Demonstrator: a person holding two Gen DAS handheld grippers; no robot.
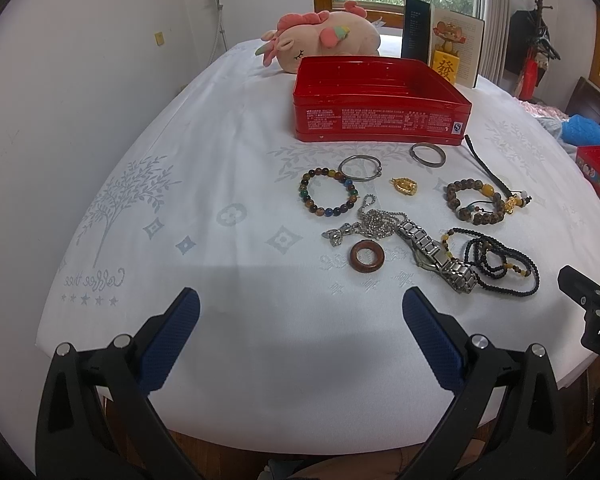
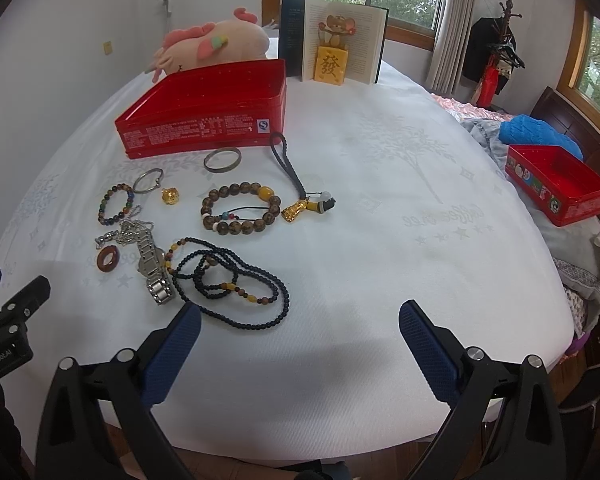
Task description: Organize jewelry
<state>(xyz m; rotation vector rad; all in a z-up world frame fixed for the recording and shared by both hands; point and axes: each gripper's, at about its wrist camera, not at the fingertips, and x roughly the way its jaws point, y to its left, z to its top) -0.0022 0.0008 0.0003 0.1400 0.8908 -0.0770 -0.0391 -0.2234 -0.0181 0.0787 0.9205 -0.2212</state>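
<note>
Jewelry lies spread on the white tablecloth in front of an open red tin (image 1: 380,98) (image 2: 204,116). There is a multicolour bead bracelet (image 1: 328,197), a silver bangle (image 1: 359,167), a metal ring bangle (image 1: 428,154), a gold charm (image 1: 405,186), a brown bead bracelet (image 1: 476,202) (image 2: 240,208), a silver chain (image 1: 374,220), a brown wooden ring (image 1: 367,256), a steel watch (image 1: 440,258) (image 2: 154,268) and a black bead necklace (image 1: 500,262) (image 2: 232,284). My left gripper (image 1: 300,316) is open and empty above the near cloth. My right gripper (image 2: 300,332) is open and empty, just right of the necklace.
A pink plush toy (image 1: 324,38) and an open book with a mouse figurine (image 2: 332,40) stand behind the tin. A smaller red tin (image 2: 556,184) sits at the far right by blue cloth (image 2: 536,132). The table's front edge is just below the grippers.
</note>
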